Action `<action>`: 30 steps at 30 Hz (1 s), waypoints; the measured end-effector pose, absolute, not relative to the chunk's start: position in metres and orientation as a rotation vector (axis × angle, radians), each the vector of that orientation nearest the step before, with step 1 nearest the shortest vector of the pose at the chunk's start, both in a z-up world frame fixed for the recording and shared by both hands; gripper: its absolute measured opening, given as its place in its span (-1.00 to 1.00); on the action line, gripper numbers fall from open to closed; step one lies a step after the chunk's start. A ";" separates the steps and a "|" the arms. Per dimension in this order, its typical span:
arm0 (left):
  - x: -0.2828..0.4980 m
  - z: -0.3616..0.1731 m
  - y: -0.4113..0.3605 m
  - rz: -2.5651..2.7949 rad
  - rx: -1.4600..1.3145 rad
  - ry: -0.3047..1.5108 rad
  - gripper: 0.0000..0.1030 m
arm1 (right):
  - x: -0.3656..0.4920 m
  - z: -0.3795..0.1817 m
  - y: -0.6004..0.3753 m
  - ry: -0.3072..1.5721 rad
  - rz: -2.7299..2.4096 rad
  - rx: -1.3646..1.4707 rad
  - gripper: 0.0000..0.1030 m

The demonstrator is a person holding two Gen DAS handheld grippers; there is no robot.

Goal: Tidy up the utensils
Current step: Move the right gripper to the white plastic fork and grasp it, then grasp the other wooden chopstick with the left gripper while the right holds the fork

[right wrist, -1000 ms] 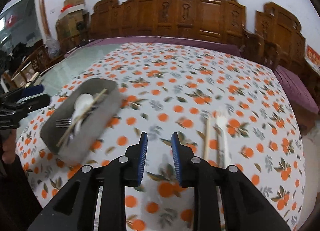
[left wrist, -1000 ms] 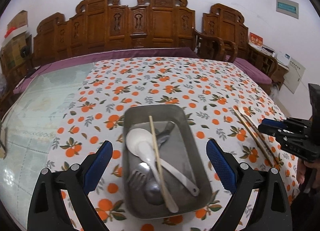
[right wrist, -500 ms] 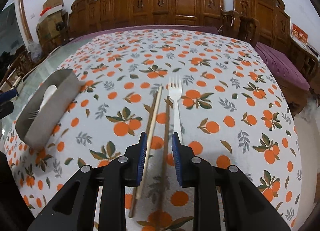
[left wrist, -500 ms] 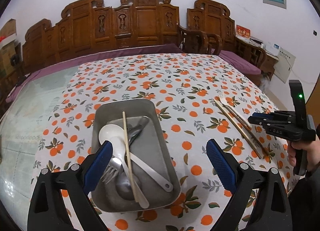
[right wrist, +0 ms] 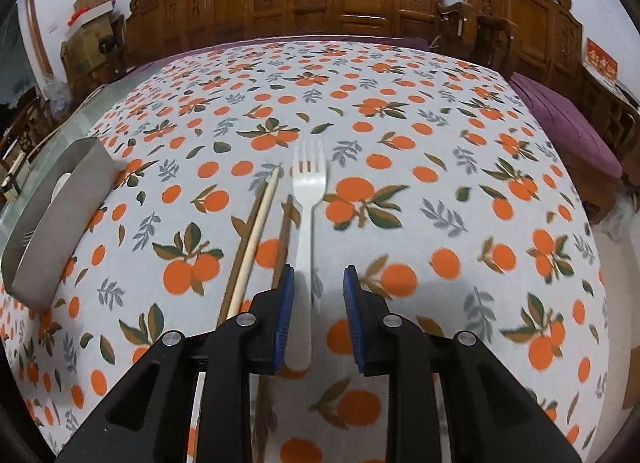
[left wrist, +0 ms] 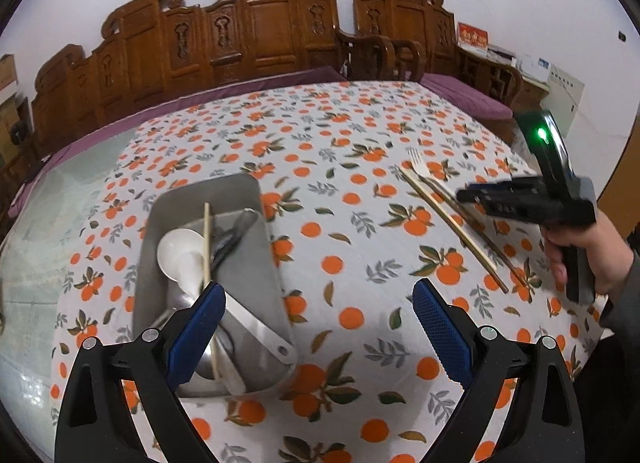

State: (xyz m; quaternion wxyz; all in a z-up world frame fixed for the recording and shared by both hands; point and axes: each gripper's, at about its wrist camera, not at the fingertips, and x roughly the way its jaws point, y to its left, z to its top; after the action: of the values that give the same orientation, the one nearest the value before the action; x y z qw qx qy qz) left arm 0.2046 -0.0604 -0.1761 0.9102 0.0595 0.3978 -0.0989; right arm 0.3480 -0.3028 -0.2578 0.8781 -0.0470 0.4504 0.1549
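Carved wooden seats line the far wall behind a bench (right wrist: 460,191) covered with a cloth printed with oranges. Toward the left of the bench stands a metal tray (left wrist: 256,263), and it already holds part of the job: a white spoon (left wrist: 180,249), one chopstick (left wrist: 207,247) lying lengthwise across the heap, and some metal cutlery underneath, too jumbled to count.

Three pieces are still out on the cloth, well apart from the tray on the right side: a white fork (right wrist: 306,199), tines pointing far, and just left of it a pale chopstick (right wrist: 256,231) and a darker chopstick (right wrist: 283,239), the three lying almost parallel.

So the sorting looks a little over half done, with these three left to move into the tray.

Over the fork's handle, the right gripper (right wrist: 318,307) has its jaws narrowly parted on either side of it; the pads do not appear to press on it, so nothing is grasped yet. Near the tray's near end, the left gripper (left wrist: 318,323) hangs spread wide and empty, its left finger overlapping the tray in view. The fork seems the next piece to go.
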 end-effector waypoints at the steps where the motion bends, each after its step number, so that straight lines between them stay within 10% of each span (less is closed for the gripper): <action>1: 0.205 -0.178 -0.064 -0.204 0.128 0.829 0.76 | 0.350 -0.258 -0.301 0.942 0.326 -0.104 -0.47; 6: 0.209 -0.182 -0.079 -0.200 0.131 0.849 0.76 | 0.359 -0.261 -0.294 0.951 0.332 -0.161 -0.47; 8: 0.213 -0.184 -0.085 -0.199 0.123 0.857 0.76 | 0.358 -0.261 -0.296 0.951 0.331 -0.165 -0.79; 30: 0.241 -0.242 -0.212 -0.307 0.211 0.997 0.76 | 0.342 -0.252 -0.347 0.940 0.329 -0.075 -0.80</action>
State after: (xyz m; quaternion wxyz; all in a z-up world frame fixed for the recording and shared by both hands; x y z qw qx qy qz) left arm 0.2409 -0.2120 -0.2419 0.8618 0.1007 0.4752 -0.1464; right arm 0.3421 -0.3467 -0.2525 0.8780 -0.0358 0.4505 0.1578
